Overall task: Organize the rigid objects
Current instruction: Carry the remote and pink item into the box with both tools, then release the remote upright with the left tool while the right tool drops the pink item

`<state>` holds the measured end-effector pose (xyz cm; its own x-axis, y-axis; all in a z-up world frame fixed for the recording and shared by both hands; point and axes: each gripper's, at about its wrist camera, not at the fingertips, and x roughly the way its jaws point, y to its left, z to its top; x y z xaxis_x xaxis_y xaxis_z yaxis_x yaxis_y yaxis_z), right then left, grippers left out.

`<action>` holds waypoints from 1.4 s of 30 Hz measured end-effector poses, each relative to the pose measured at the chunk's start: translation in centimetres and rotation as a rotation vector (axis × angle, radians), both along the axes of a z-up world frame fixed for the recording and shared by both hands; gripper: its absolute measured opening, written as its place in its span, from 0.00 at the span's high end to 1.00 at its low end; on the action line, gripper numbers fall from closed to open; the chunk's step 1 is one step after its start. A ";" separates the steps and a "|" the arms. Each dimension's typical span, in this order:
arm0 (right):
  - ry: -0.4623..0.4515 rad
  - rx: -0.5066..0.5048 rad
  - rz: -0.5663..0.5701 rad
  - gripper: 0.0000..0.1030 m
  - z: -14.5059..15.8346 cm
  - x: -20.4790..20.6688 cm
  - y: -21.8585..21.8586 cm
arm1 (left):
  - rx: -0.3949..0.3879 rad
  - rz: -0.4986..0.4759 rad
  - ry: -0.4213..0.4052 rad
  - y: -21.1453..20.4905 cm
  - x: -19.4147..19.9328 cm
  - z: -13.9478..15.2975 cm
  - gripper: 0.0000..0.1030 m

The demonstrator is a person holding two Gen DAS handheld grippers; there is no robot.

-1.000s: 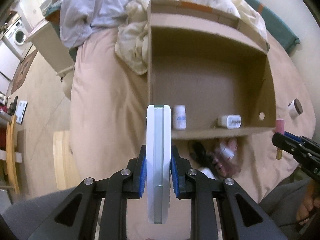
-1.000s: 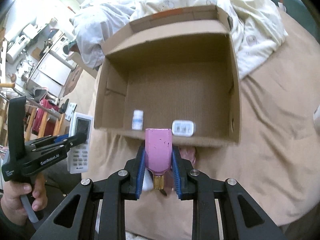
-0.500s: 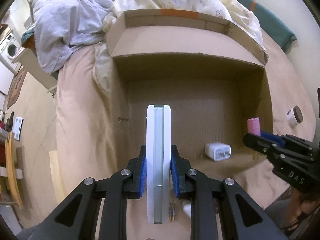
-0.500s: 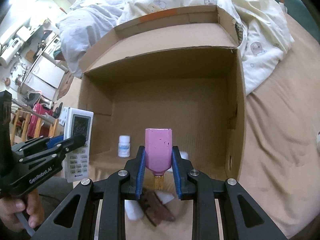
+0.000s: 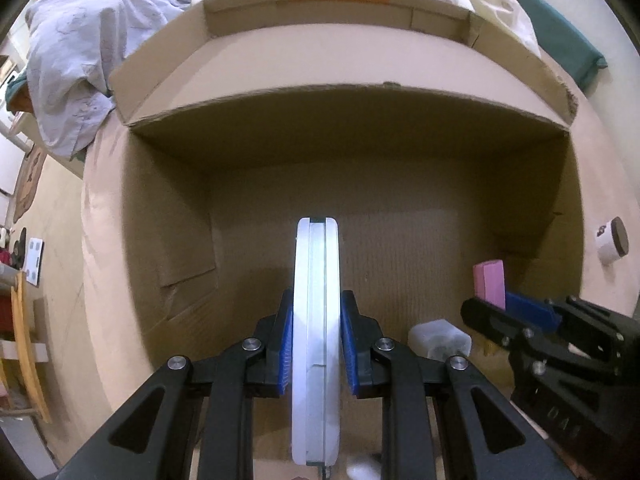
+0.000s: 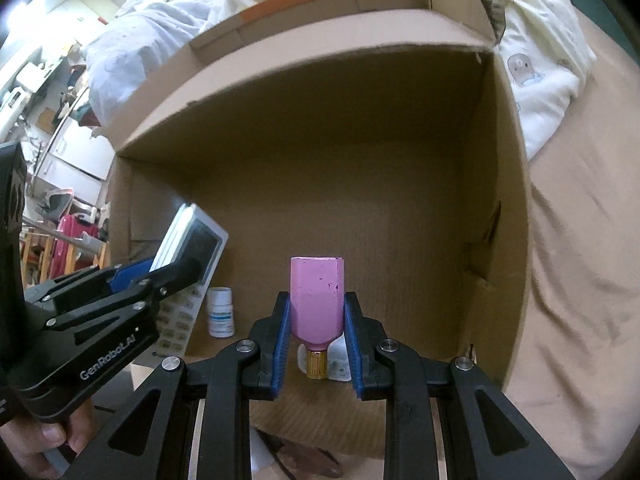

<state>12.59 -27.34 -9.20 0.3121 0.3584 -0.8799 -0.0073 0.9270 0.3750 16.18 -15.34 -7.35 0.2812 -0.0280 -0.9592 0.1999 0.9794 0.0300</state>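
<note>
My left gripper [image 5: 316, 344] is shut on a white remote control [image 5: 316, 320], held edge-on over the near wall of the open cardboard box [image 5: 360, 112]. In the right wrist view the remote [image 6: 192, 248] and the left gripper [image 6: 132, 284] reach in from the left. My right gripper [image 6: 316, 336] is shut on a pink bottle with a gold cap [image 6: 317, 304], held cap-down over the box's near edge; the bottle also shows in the left wrist view [image 5: 489, 284]. Inside the box stand a small white pill bottle [image 6: 221, 312] and a white charger block [image 5: 440, 340].
The box [image 6: 508, 200] lies on a beige bed sheet [image 6: 580, 280]. Rumpled white and cream bedding [image 5: 100, 40] is heaped behind it. A small white jar with a dark lid [image 5: 612, 240] lies on the sheet right of the box. A dark object [image 6: 304, 464] lies under my right gripper.
Both grippers have moved forward toward and over the box's near edge with their objects still held; the box now fills both views. The remote has tilted in toward the box.
</note>
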 end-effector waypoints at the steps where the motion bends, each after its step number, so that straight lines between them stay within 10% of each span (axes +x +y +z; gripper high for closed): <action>1: 0.007 -0.006 -0.003 0.74 -0.3 0.1 0.0 | 0.008 -0.002 -0.001 -0.2 0.2 -0.3 0.81; 27: 0.041 -0.051 0.000 0.74 -1.4 1.1 1.2 | 0.096 0.029 0.053 -1.8 2.3 -4.7 0.80; 29: 0.034 -0.046 -0.004 0.74 -1.3 0.8 1.1 | 0.104 0.025 0.044 -2.1 2.1 -4.4 0.74; 32: 0.017 -0.061 -0.004 0.66 -0.8 0.6 1.1 | 0.122 0.020 0.022 -2.4 1.8 -3.7 0.35; 42: -0.069 -0.072 -0.022 0.24 1.7 0.2 0.4 | 0.171 0.056 -0.040 -1.6 1.0 -0.6 0.23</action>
<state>12.81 -26.90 -7.48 0.3796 0.2876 -0.8793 -0.0100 0.9517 0.3070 17.17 -16.92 -7.99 0.3162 0.1514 -0.9365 0.1407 0.9688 0.2041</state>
